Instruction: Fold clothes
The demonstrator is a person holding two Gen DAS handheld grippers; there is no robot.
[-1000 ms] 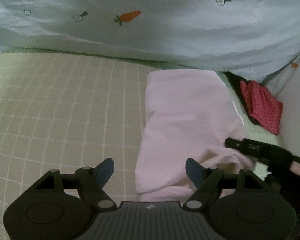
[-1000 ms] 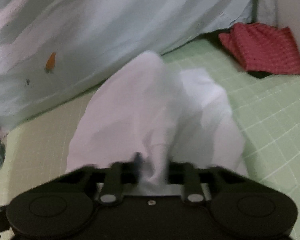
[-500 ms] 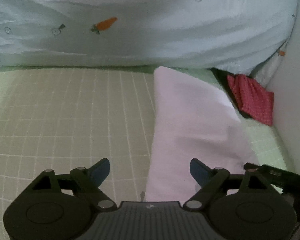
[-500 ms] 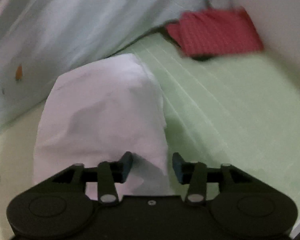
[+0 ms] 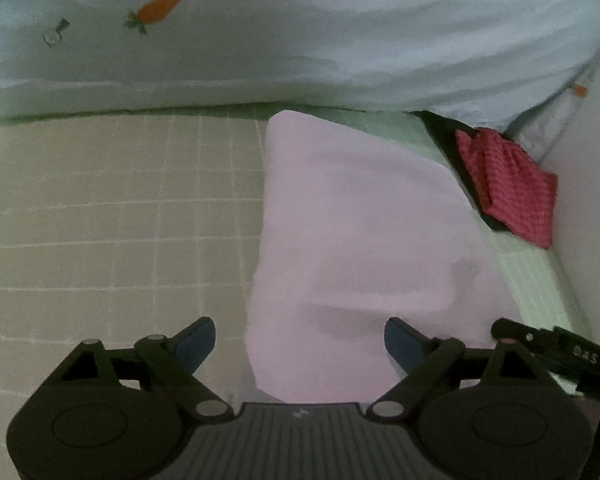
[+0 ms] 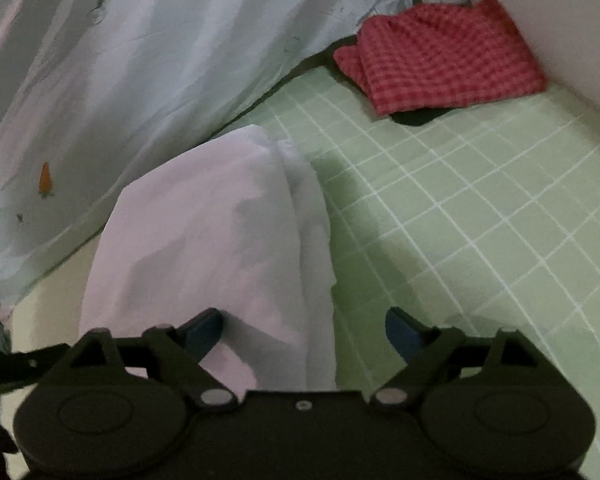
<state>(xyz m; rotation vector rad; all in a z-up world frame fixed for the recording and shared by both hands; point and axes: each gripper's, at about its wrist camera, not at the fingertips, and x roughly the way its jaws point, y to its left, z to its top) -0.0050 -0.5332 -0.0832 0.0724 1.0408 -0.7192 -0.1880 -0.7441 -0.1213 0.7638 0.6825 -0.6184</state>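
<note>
Your left tool [image 5: 300,340] and right tool [image 6: 304,330] both gape wide, holding nothing. A folded pale pink garment [image 5: 360,240] lies between them on the green checked bed sheet [image 6: 460,220]. A red checked cloth [image 6: 440,56] sits well apart by the wall.

The right claw [image 6: 304,334] is hovering with its jaws spread wide over the near end of a folded pale pink cloth [image 6: 204,248], which is lying on the green checked bed [image 6: 480,220]. A red checked cloth [image 6: 444,56] is sitting folded by the wall.

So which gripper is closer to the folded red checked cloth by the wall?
Probably the right gripper: the left wrist view shows it on that side of the pale pink folded garment. The left gripper sits farther from the red checked cloth. Neither touches it.
</note>
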